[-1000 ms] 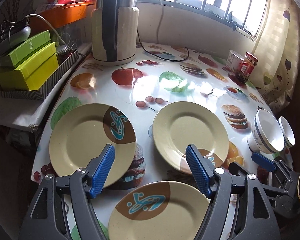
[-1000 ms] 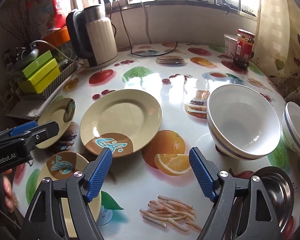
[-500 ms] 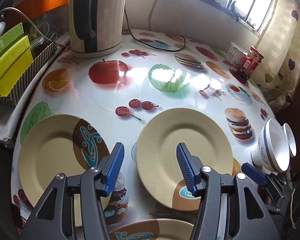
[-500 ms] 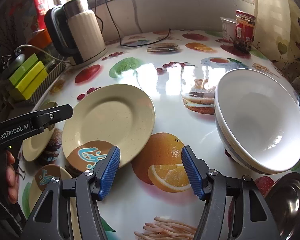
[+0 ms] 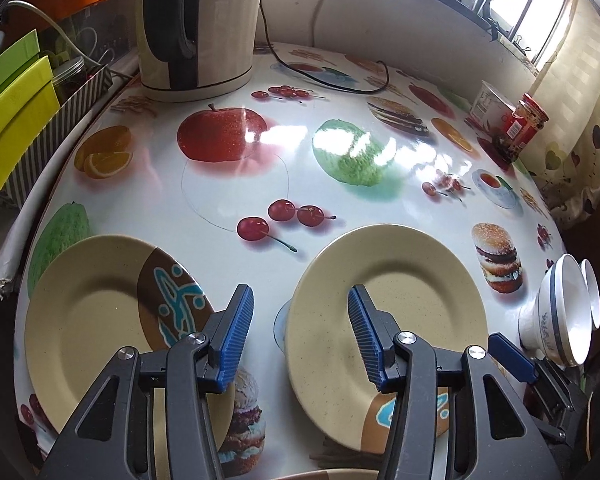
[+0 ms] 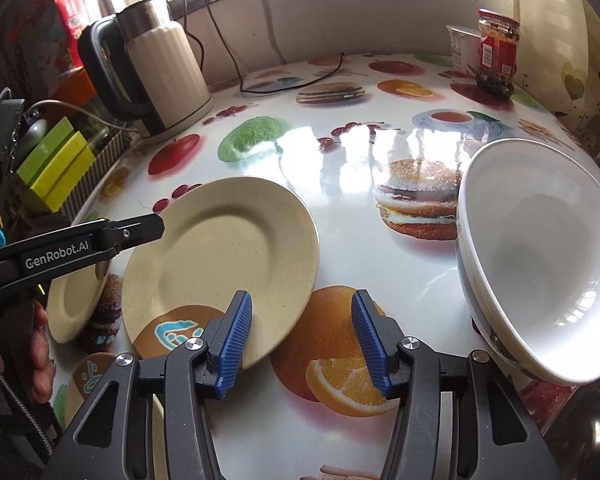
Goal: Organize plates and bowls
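Observation:
Cream plates with brown-and-blue patches lie on the fruit-print table. In the left wrist view my left gripper is open and empty, straddling the left rim of the middle plate; another plate lies to its left. In the right wrist view my right gripper is open and empty, its left finger over the same middle plate's near rim. A large white bowl stands at the right; it and a smaller bowl show at the left view's right edge. A third plate lies nearest.
A cream electric kettle with its cord stands at the back left. Green and yellow boxes sit in a striped tray off the left edge. A red-lidded jar and a tub stand back right. A steel bowl lies near right.
Both grippers have moved forward and lower toward the middle plate, and both have narrowed their opening. The plates and bowls have not moved.

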A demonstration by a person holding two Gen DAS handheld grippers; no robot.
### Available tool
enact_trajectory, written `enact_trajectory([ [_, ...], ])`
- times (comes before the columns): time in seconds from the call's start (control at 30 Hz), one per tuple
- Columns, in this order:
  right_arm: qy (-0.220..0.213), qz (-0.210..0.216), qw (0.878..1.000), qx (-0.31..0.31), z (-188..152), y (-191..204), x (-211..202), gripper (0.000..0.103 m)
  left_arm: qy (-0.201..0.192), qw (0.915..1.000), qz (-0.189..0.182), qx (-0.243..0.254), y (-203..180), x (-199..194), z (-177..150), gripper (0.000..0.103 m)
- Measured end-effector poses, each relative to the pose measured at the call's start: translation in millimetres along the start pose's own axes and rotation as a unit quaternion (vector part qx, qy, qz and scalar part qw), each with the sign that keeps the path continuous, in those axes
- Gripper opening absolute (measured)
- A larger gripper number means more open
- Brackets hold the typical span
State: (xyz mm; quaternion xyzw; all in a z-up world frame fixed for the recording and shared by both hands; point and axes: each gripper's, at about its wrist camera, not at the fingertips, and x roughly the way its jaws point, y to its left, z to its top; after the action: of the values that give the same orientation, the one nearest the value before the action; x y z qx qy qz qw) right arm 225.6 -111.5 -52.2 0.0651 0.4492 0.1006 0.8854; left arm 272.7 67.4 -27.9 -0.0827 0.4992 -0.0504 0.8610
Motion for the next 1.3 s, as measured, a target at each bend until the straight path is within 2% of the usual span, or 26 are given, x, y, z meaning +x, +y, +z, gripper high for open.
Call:
enact_trajectory([
  [0.07,0.0,0.003,1.0,0.005,0.9,-1.3,1.2,0.051,0.003,1.0,-0.003,0.004,-1.9,2.8,0.4,0.051],
  [0.13,-0.001,0.008,1.0,0.007,1.8,-2.0,2.3,0.047,0.014,0.9998,-0.013,-0.003,-1.0,7.8,1.3,0.044],
  [0.17,-0.001,0.011,1.0,0.008,2.5,-2.3,3.0,0.046,0.02,0.9997,-0.015,-0.006,-0.7,10.6,1.3,0.037],
  [0.3,-0.001,0.027,1.0,0.014,3.9,-3.6,4.3,0.036,0.018,0.9997,-0.016,0.0,-4.7,11.5,0.5,0.035],
  [0.6,-0.005,0.042,0.999,0.022,5.2,-4.9,5.2,0.025,0.015,0.9997,-0.016,-0.005,-3.6,10.6,0.2,0.033],
  [1.3,-0.013,0.045,0.998,0.037,4.2,-10.2,-3.2,0.019,0.01,0.9999,-0.007,-0.009,-6.8,-3.8,-8.5,0.028],
])
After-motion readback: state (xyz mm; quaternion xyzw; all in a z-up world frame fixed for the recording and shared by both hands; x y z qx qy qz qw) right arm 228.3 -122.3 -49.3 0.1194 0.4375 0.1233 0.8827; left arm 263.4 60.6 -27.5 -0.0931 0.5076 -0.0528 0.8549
